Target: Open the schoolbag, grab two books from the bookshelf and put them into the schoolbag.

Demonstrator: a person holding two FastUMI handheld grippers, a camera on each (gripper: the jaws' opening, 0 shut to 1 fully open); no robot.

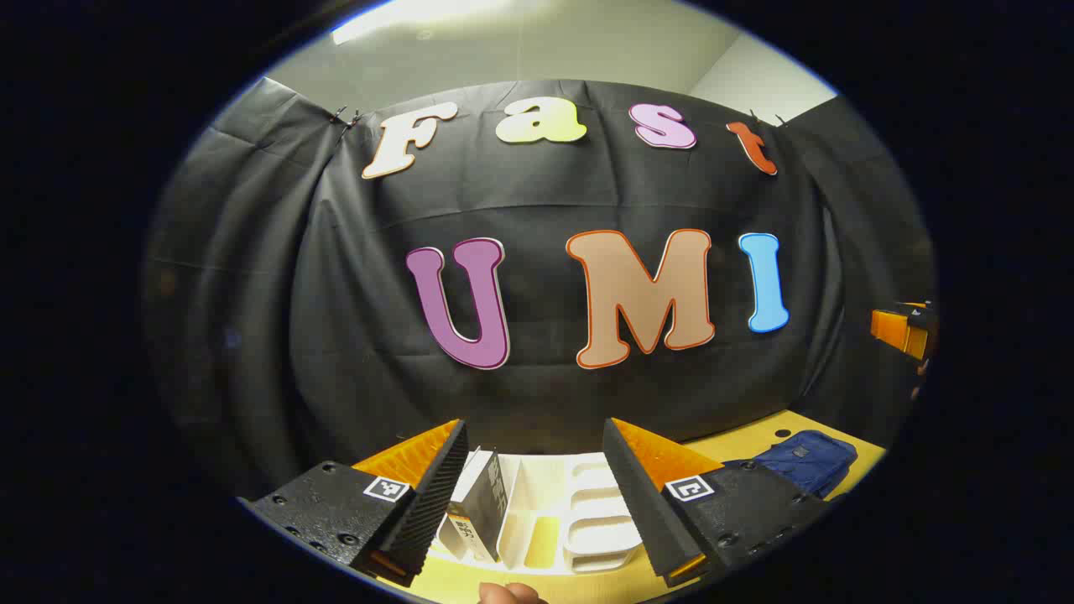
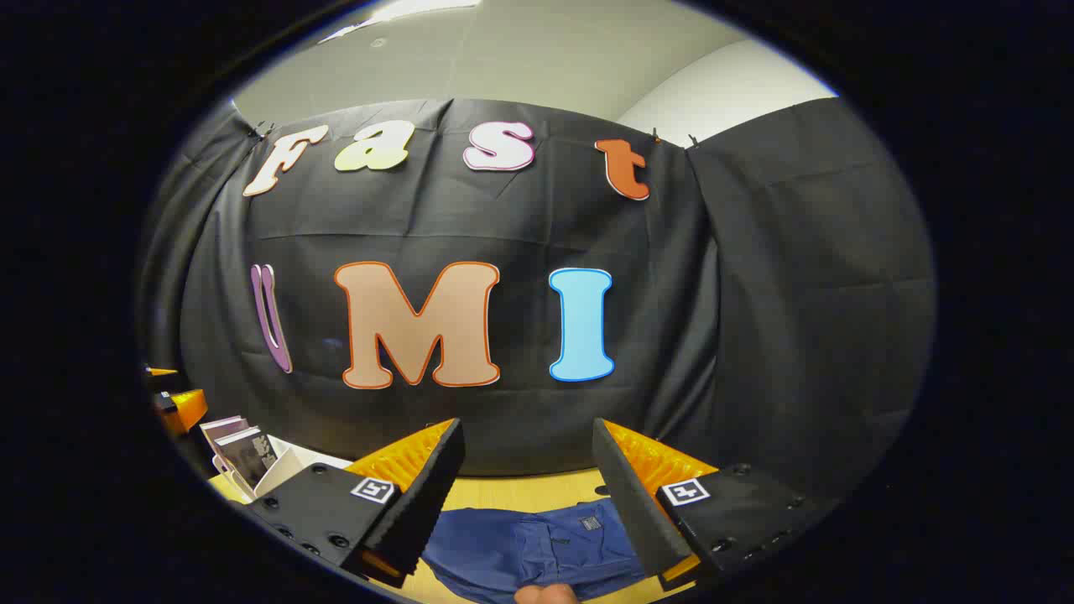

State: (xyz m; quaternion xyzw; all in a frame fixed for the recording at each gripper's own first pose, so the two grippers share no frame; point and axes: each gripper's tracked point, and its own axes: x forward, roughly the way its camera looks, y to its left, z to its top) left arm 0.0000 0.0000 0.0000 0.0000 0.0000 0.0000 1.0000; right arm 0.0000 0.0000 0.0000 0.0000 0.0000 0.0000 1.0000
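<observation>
Light came from a ceiling fixture (image 1: 419,17) overhead, blown out to white glare at the top of both views. Below it the black cloth wall (image 1: 252,294) stayed dim, its folds softly shaded. The tabletop (image 2: 520,491) was evenly lit. Heavy fisheye bending curved straight lines toward the edges; the rims darkened and softened. Centres looked sharp.

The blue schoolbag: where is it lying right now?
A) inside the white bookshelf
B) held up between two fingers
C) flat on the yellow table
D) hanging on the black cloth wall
C: the schoolbag lies flat on the table, below the open right gripper, with nothing gripping it.
</observation>
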